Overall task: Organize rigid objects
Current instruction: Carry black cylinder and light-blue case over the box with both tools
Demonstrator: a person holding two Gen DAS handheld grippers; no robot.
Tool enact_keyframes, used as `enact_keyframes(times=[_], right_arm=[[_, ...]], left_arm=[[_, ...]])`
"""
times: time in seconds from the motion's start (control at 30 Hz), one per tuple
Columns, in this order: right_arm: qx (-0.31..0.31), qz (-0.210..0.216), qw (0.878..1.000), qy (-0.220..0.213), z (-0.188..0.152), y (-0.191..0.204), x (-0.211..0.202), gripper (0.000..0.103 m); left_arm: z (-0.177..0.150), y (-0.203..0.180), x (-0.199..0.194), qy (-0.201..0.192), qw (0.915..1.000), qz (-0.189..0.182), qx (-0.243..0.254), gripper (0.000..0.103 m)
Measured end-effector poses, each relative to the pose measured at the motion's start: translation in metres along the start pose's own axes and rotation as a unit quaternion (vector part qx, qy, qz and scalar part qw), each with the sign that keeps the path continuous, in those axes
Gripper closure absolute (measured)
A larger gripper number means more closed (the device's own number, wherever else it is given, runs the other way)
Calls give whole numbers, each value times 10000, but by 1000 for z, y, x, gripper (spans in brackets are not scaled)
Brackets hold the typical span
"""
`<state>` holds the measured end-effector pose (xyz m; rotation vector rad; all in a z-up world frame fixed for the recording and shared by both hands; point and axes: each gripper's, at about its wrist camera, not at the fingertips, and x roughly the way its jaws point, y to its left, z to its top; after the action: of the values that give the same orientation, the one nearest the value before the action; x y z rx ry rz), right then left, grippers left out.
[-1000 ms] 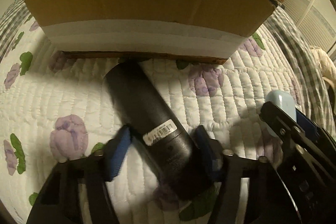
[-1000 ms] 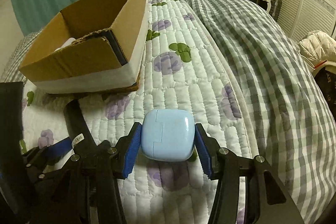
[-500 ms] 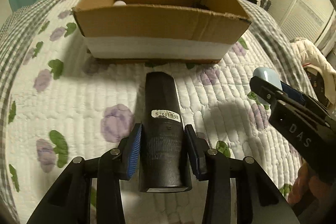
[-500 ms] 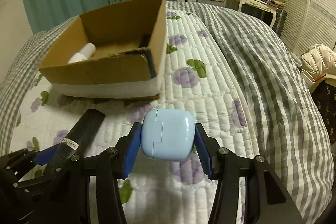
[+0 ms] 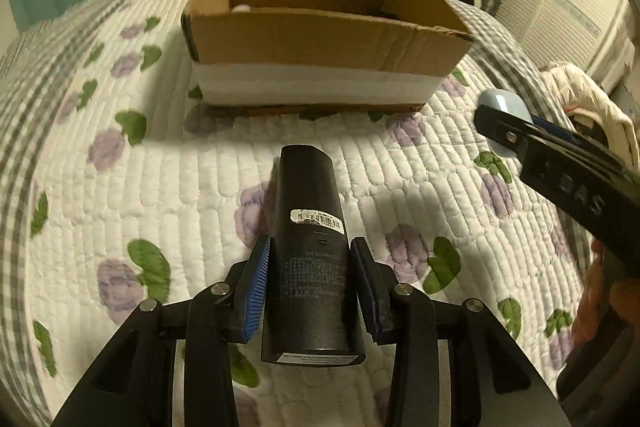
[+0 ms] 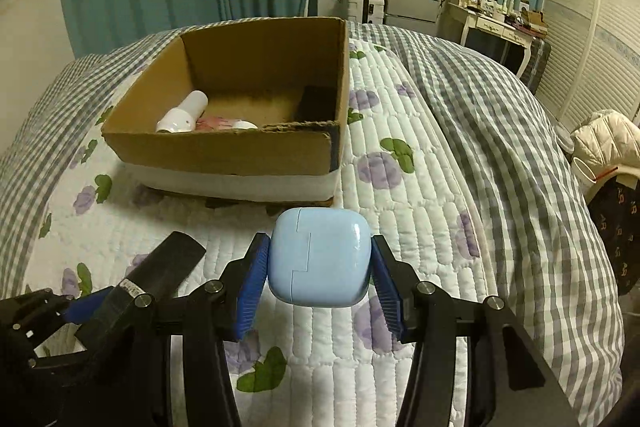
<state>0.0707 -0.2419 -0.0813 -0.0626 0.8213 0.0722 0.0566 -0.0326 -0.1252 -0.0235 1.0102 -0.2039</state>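
Left wrist view: both tongs, clamping black bottle (image 5: 310,251) and blue case (image 6: 319,257), have risen above the quilt (image 5: 200,187).

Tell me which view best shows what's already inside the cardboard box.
The right wrist view: it looks down into the cardboard box, showing a white bottle and a dark item. The left wrist view shows mostly the box's front wall.
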Motion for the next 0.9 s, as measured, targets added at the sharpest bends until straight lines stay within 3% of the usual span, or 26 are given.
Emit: enact_keyframes(times=[0.4, 0.53, 0.9], right_arm=[[148, 246, 9987, -425, 29, 7, -18, 53], [163, 336, 9972, -648, 53, 9, -28, 53], [12, 390, 9945, -975, 85, 16, -35, 53]], left_arm=[[35, -2, -45, -853, 9958, -121, 295, 63], [57, 3, -59, -1071, 9939, -147, 212, 82], [99, 10, -67, -1253, 9911, -403, 216, 84]])
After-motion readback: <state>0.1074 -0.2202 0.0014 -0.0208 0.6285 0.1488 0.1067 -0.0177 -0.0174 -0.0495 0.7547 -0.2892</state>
